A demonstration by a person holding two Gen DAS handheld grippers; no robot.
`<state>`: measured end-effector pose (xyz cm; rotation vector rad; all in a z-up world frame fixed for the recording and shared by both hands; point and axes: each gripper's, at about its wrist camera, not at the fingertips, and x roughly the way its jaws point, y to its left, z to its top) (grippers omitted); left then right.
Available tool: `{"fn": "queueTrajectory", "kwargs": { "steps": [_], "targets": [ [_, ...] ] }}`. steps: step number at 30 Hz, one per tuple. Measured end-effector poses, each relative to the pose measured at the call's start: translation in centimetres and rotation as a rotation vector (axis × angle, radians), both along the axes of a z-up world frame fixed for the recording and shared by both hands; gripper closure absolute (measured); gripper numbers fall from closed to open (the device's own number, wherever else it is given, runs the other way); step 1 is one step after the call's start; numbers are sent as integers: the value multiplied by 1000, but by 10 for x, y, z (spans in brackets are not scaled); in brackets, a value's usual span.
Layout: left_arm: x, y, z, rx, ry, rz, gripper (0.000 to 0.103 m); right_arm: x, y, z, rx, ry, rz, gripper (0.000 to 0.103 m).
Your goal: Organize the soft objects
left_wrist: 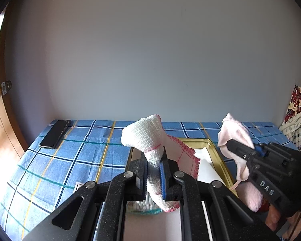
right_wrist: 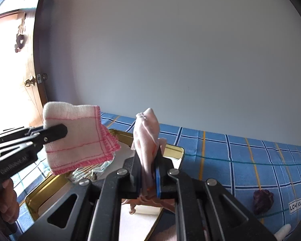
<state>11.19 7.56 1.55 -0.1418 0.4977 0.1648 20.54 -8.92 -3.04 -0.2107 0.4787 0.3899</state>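
Left wrist: left gripper [left_wrist: 153, 172] pinches waffle-weave cloth [left_wrist: 142, 134].

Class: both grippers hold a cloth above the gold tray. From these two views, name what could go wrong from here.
1. The white cloth with pink stitching is pinched low by the left gripper; its loose top could flop and unfold when released.
2. The pink cloth dangles below the right gripper and might snag the gold tray rim.
3. Either cloth may land on items already in the tray.
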Motion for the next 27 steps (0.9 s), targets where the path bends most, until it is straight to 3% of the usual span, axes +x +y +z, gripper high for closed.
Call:
{"fn": "queueTrajectory", "kwargs": {
  "steps": [15,18,19,20,21,22,23,25,27],
  "targets": [
    [53,17,-23,-7,119,-33,92,46,17,-20,-32,97,-7,92],
    [56,13,-25,20,120,-52,89,49,17,-19,-29,106,-2,90],
    [57,14,-26,21,124,-50,87,50,18,-19,-29,107,3,81],
    [57,14,-26,24,125,-49,79,50,18,-18,-23,108,15,52],
    [57,14,-26,28,128,-51,73,48,18,-16,-15,105,22,37],
    [56,15,-26,36,131,-43,59,46,17,-14,-1,103,30,24],
    [54,16,-25,48,129,-20,40,44,14,-11,17,96,38,26],
    [47,20,-22,52,111,2,24,38,9,-6,25,86,34,26],
    [37,23,-17,52,88,4,24,31,1,-1,32,79,35,26]
  ]
}}
